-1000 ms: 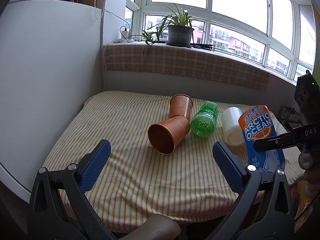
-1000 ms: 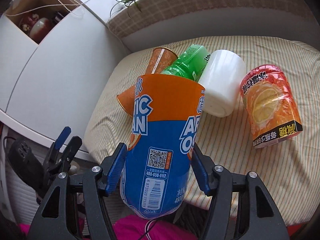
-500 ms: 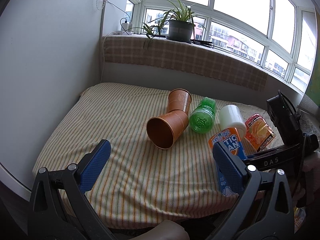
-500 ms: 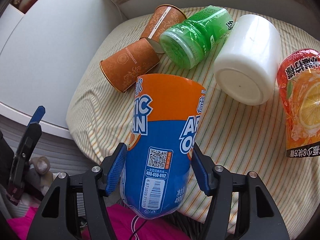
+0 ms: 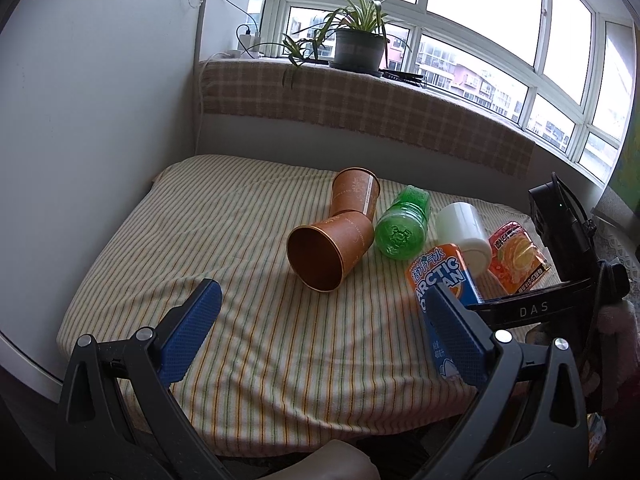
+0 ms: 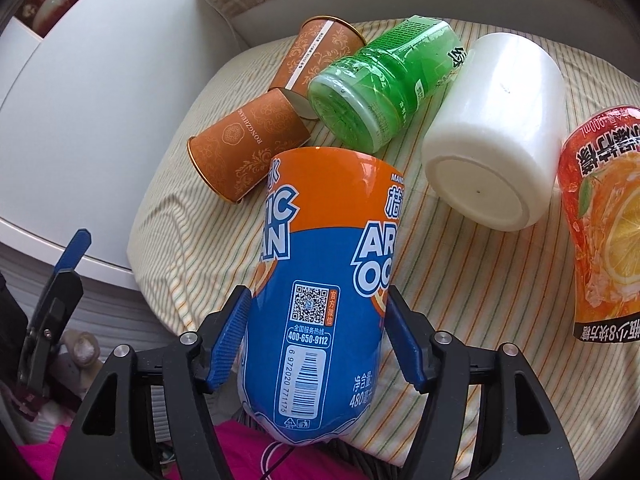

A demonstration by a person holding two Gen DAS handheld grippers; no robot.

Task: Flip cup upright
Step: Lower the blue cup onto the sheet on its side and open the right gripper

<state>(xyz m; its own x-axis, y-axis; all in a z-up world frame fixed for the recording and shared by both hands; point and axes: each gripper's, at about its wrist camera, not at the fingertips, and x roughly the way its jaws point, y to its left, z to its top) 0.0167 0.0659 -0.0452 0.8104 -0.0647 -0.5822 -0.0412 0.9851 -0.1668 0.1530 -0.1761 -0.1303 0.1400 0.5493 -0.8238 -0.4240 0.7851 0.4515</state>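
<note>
We see a striped cloth (image 5: pixel 248 320) covering the work surface, below a windowsill draped in checked fabric (image 5: pixel 360 100) that carries a potted spider plant (image 5: pixel 358 42).

On the cloth lie five toppled containers. The white cup (image 6: pixel 496 128) rests on its side with its base toward the right wrist camera, touching the green plastic jar (image 6: pixel 384 84) beside it. At the right edge lies an orange-red sleeve cup (image 6: pixel 604 216) printed with a lemon slice, Chinese characters and "900ml".

Two brown paper cups follow: the nearer one (image 6: pixel 248 144), marked "RONGZHUANG", lies with its open mouth toward the left wrist camera, and the farther one (image 6: pixel 316 52) lies behind it, touching its base.

The Arctic Ocean cup (image 6: pixel 320 280), orange above and blue below, reads "ARCTIC OCEAN", "400-650-9112" and barcode "6 972020 771175". We see it tilted just above the cloth's near right part, clamped at its sides between the blue pads of the right gripper (image 6: pixel 318 340).

The left gripper (image 5: pixel 320 336) has its jaws spread wide with nothing between them, over the cloth's near edge.
</note>
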